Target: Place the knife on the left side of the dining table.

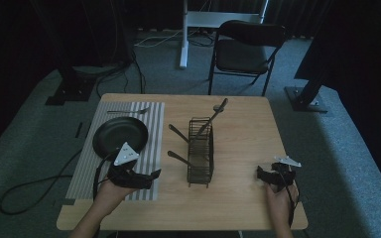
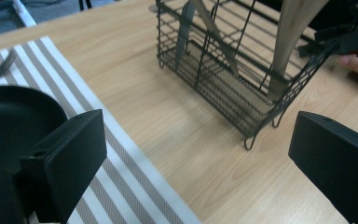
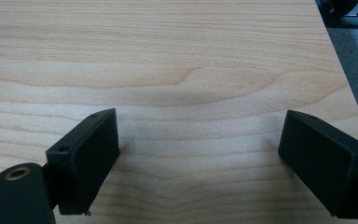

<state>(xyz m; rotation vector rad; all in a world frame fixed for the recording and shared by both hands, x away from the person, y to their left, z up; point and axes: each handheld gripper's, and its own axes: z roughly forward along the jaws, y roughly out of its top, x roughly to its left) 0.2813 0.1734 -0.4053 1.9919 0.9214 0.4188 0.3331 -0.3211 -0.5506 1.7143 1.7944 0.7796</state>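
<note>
The table [image 1: 238, 198] carries a striped mat [image 1: 87, 168] under and behind the left gripper [image 1: 146, 179], and on the mat, just behind that gripper, lies a black pan [image 1: 114, 136]. The wire rack [image 1: 201, 151] stands ahead of the left gripper's jaws and a little to the right, near but not touching. Its long axis runs away from the person, so the left gripper faces one of its long sides. The right gripper [image 1: 264, 174] lies on the other side of the rack, a bit further from it, so I judge that the left one is nearer for a reach.

In the rack stand utensils [image 1: 213, 116], leaning; their handles point up and outward, two of them [image 1: 178, 133] toward the left gripper's side.

Both grippers have the jaws wide apart and hold nothing; the right gripper [image 3: 200, 163] faces bare wood.
</note>
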